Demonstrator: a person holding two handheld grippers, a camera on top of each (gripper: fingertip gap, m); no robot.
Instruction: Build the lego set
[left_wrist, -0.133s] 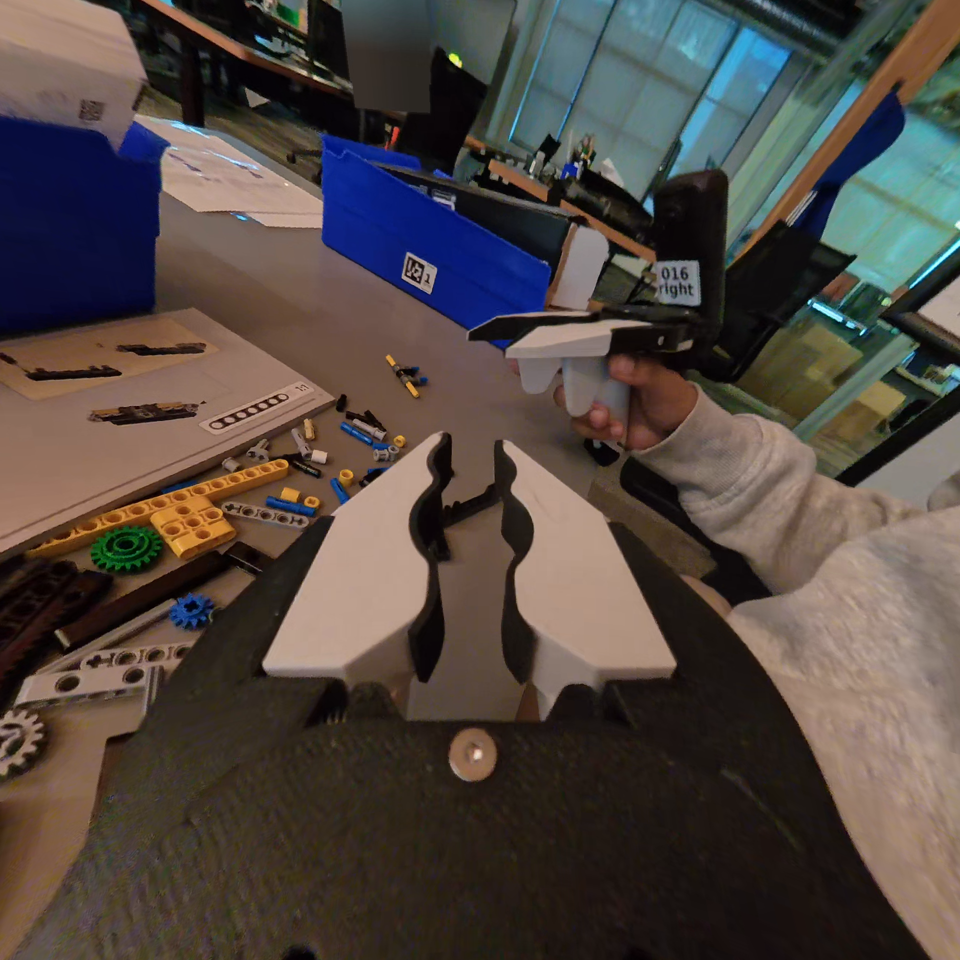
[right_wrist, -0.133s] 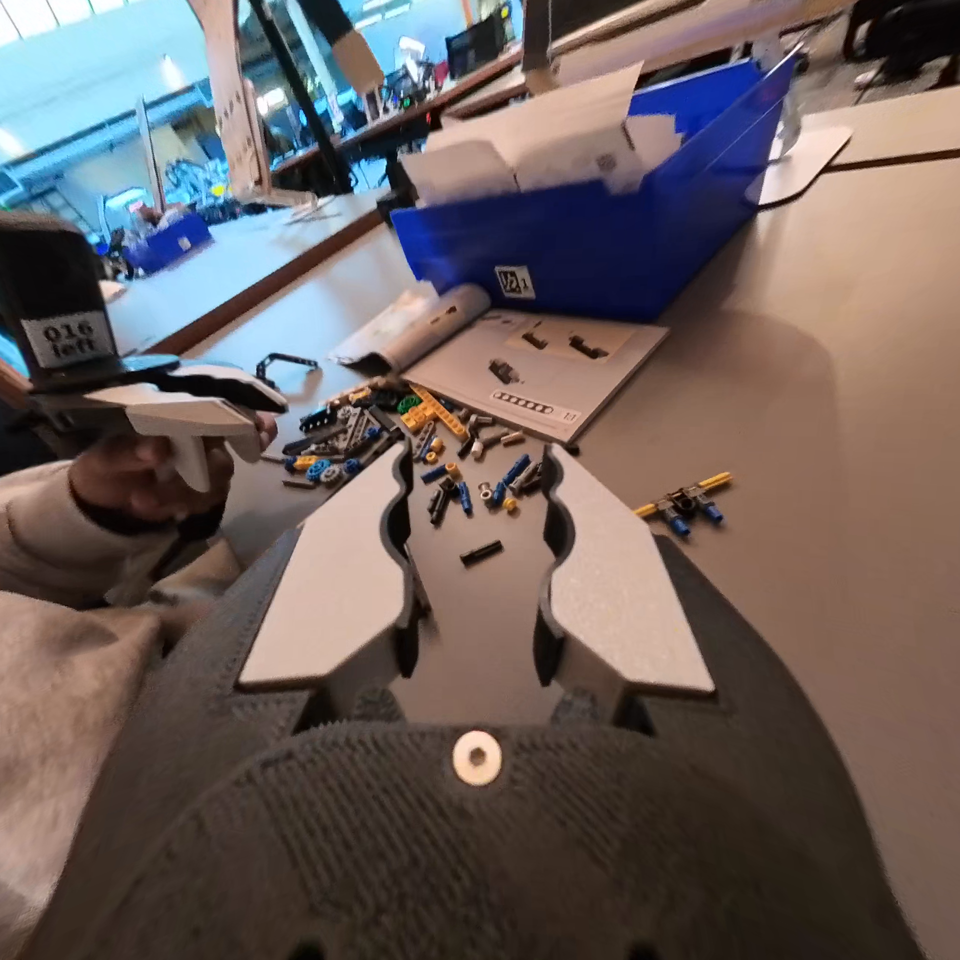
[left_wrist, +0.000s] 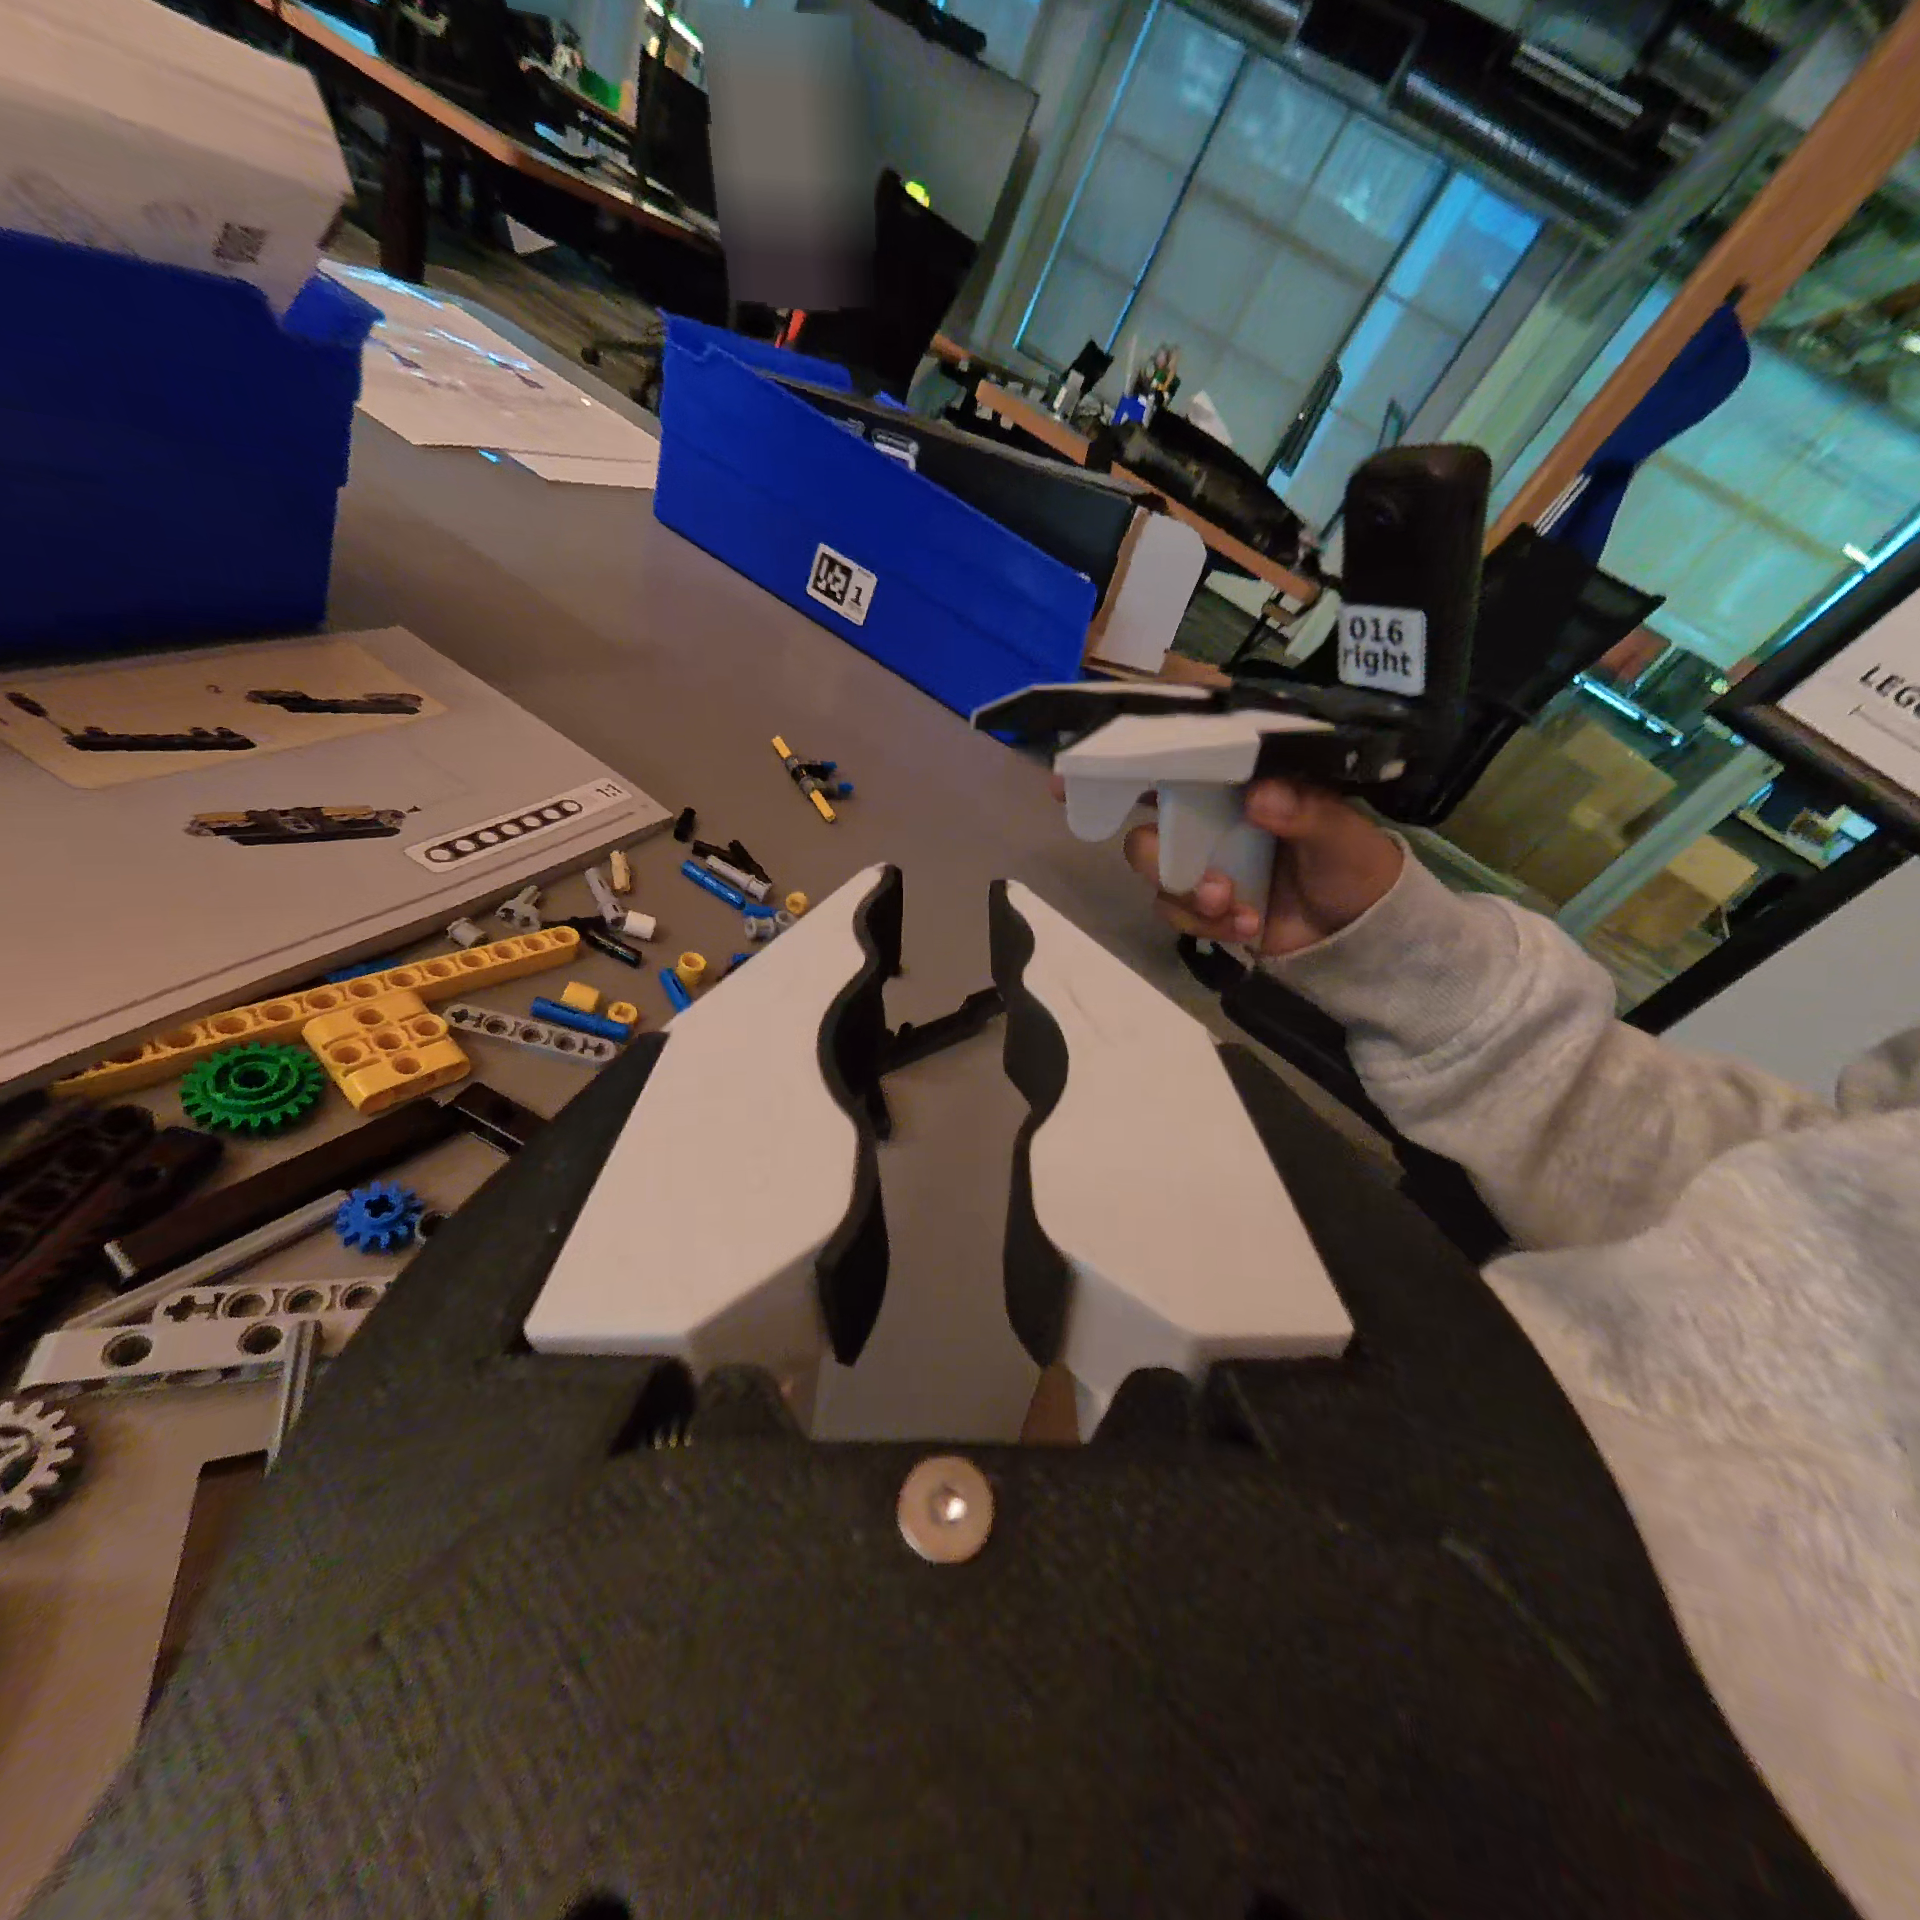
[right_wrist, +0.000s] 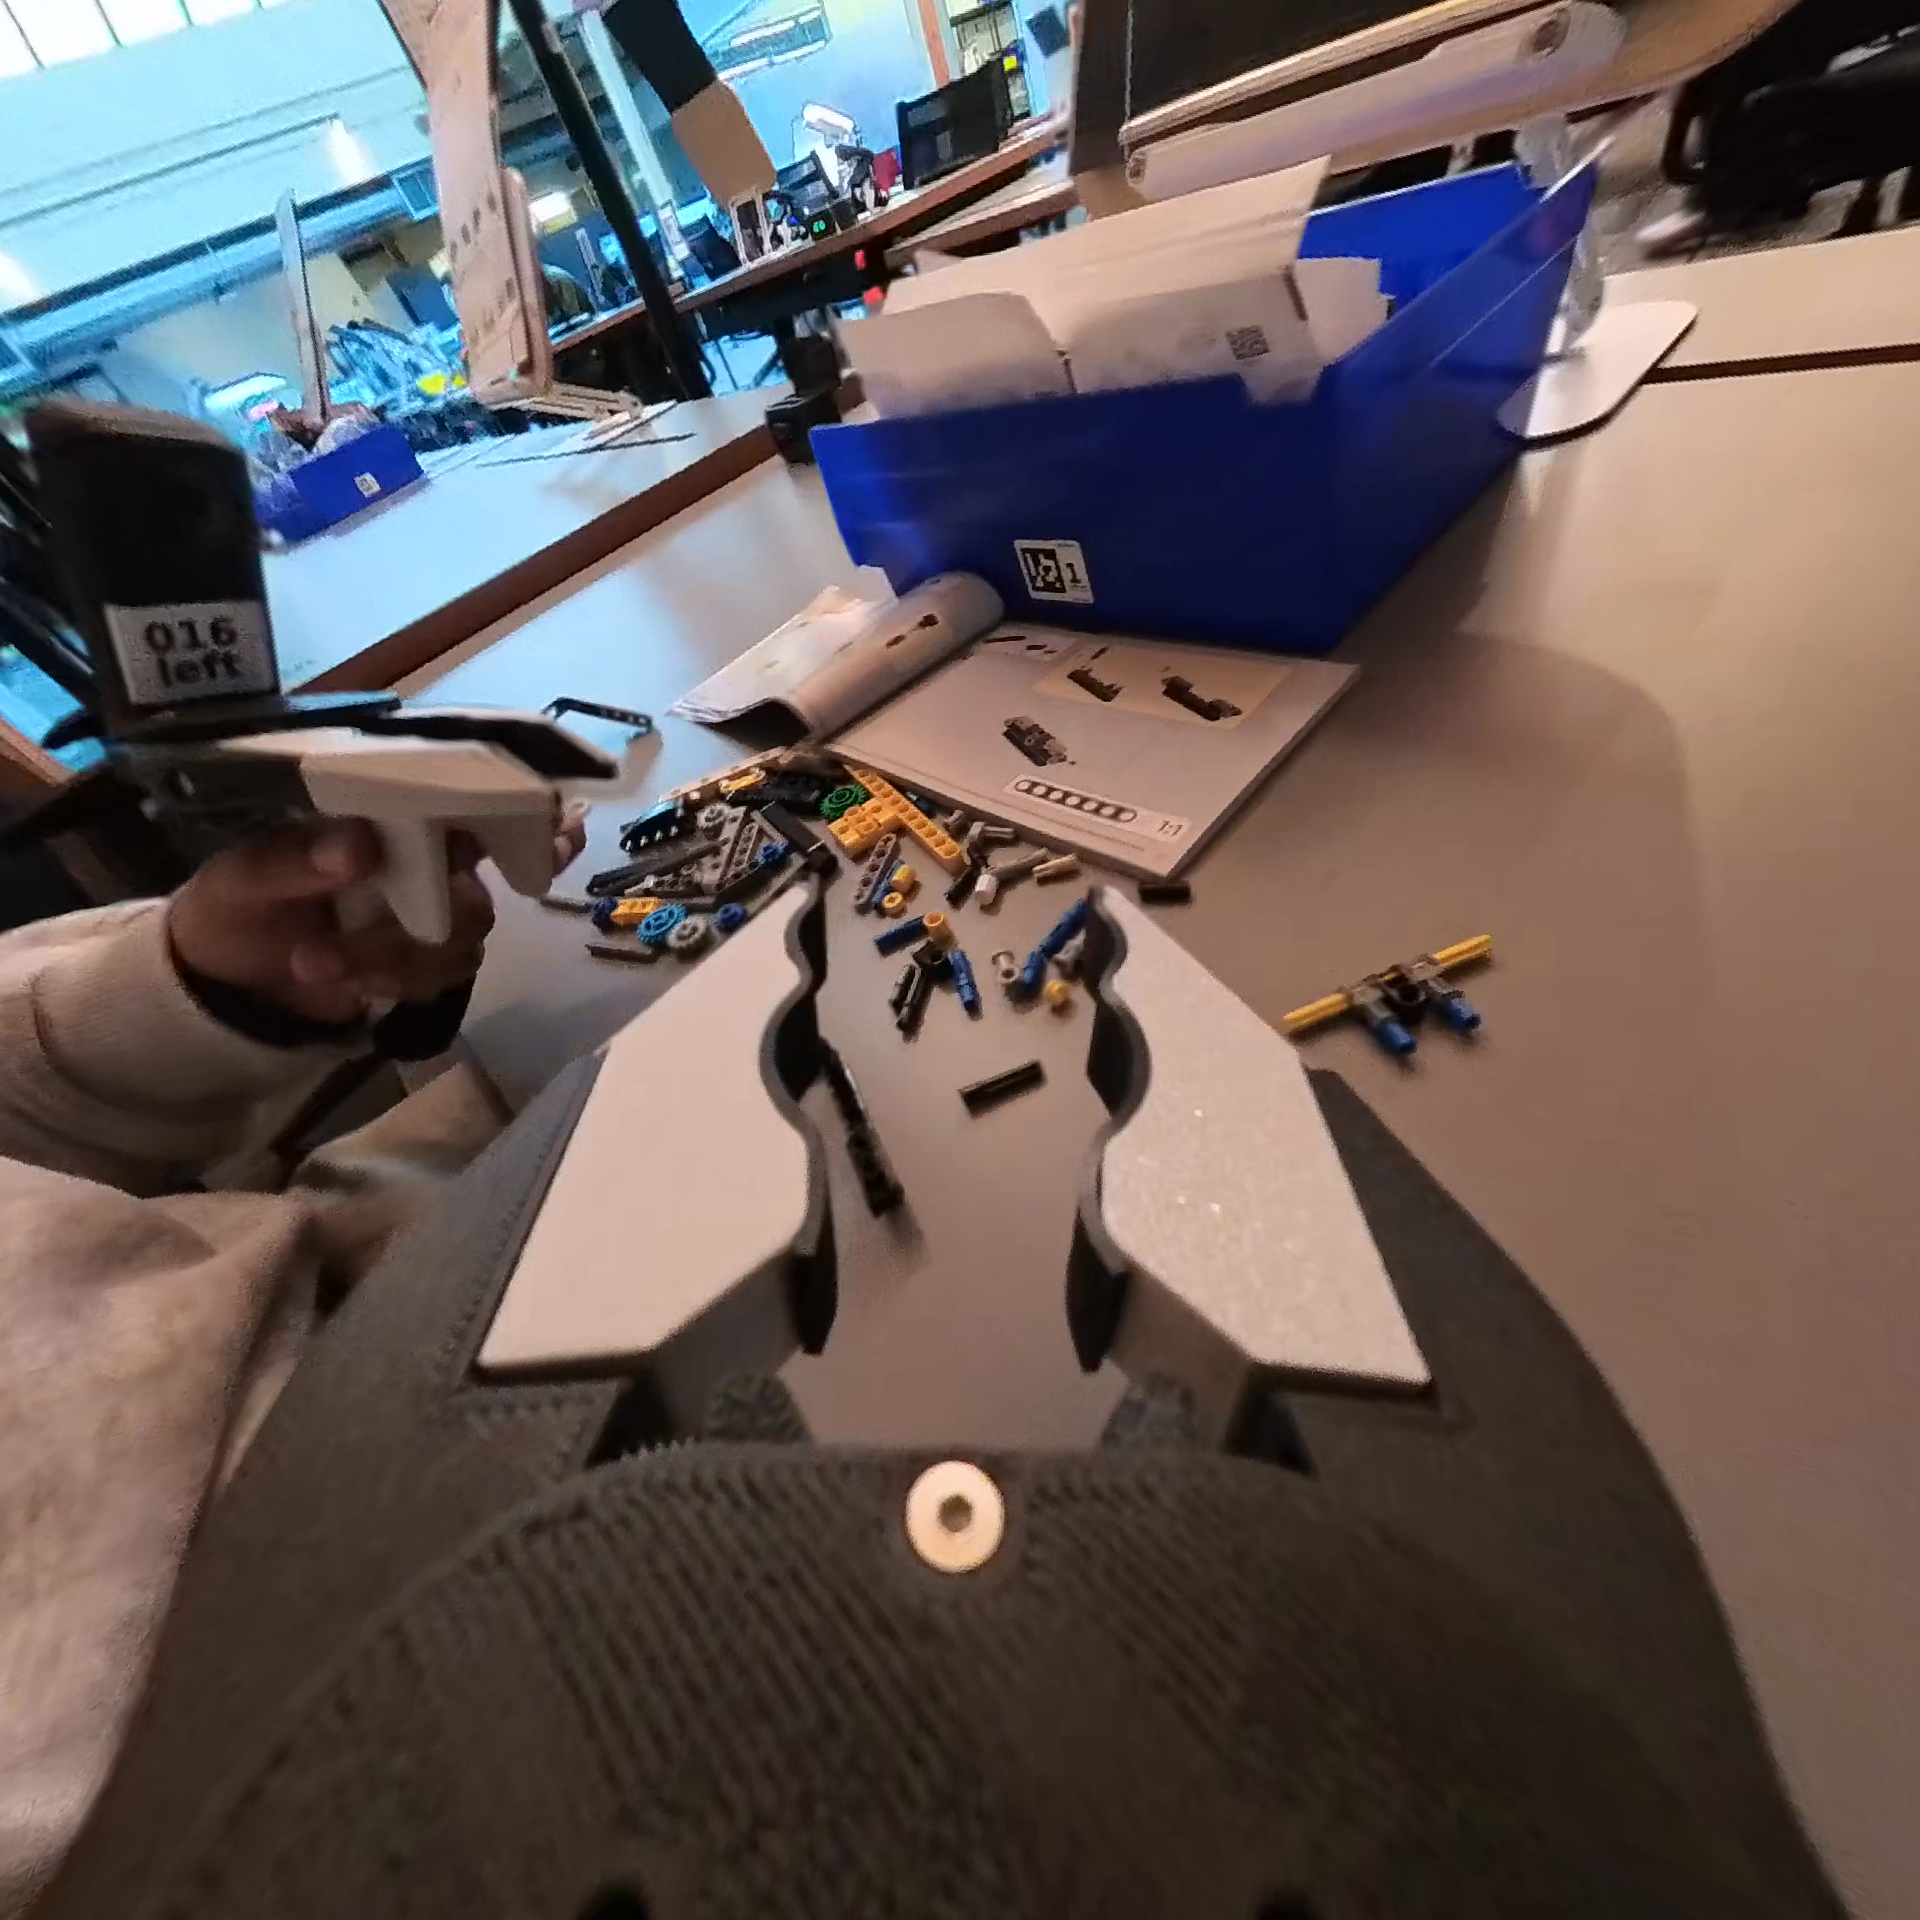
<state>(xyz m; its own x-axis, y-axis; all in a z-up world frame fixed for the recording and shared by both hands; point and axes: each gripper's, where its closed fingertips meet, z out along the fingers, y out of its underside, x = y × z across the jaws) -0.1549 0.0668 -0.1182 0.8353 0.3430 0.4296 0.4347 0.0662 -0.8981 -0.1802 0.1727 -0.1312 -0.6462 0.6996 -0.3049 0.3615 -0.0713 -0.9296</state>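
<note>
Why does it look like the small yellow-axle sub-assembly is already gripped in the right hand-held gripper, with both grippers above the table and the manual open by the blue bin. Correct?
Not quite. The yellow-axle sub-assembly lies on the table, off to the side of the right hand-held gripper, whose jaws are open and empty, as the right wrist view shows. The rest holds: the manual lies open by the blue bin.

Green gear (left_wrist: 252, 1087), yellow beam (left_wrist: 312, 1003), blue bin (right_wrist: 1195, 520).

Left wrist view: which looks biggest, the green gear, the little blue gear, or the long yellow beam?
1. Long yellow beam
2. Green gear
3. Blue gear, smallest although it lies nearer the camera.
</note>
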